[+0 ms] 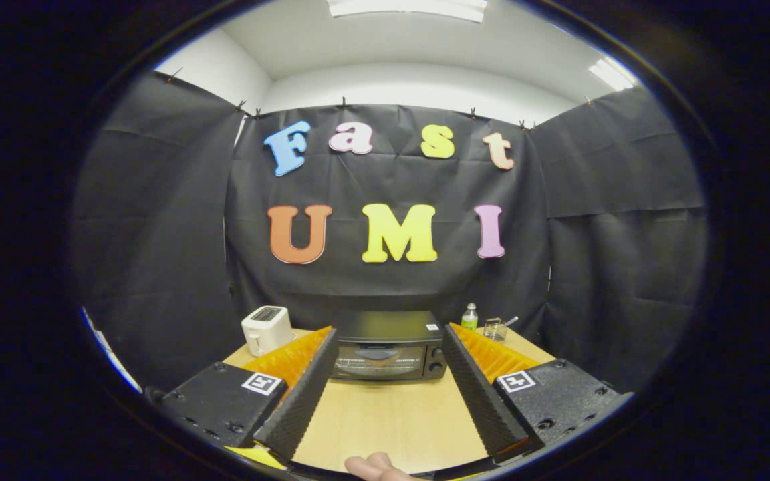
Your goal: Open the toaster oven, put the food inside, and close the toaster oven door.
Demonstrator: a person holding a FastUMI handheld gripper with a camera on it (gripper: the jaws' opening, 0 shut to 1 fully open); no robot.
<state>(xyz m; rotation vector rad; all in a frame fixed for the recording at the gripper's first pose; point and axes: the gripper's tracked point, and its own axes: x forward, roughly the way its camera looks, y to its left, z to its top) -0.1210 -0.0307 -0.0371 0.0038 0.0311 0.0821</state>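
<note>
Nearest to me, a fingertip (373,463) of the person's hand shows at the base of the view, resting at the near edge of the worktop (392,417). My hand-held gripper (390,337) is released: its two fingers are spread wide apart, with bare pale wood grain between them, and they grip nothing. The inner faces of the fingers (301,394) carry ribbed pads, and each finger mount bears a small square black-and-white marker (263,383).

Just beyond the fingertips, and framed between them, I see the toaster oven (388,345). It is a dark, box-shaped appliance standing upright on the worktop, its front facing me. Its top is flat and plain, with a small pale sticker near its right rear corner. The door is closed; its glass window (377,361) is dark and reflective, and what lies behind it I cannot make out. A narrow control panel runs down the right side of the front, with round knobs (436,359) set one above the other. The fingers are apart from the oven, not touching it.

To the left of the oven, behind the left finger, I see a white pop-up toaster (266,329) with a dark slot on top. To the right, behind the right finger, stand a small green-tinted bottle (469,316) with a white cap and, just beside it, a clear glass cup (494,329) with a thin utensil leaning out of it.
</note>
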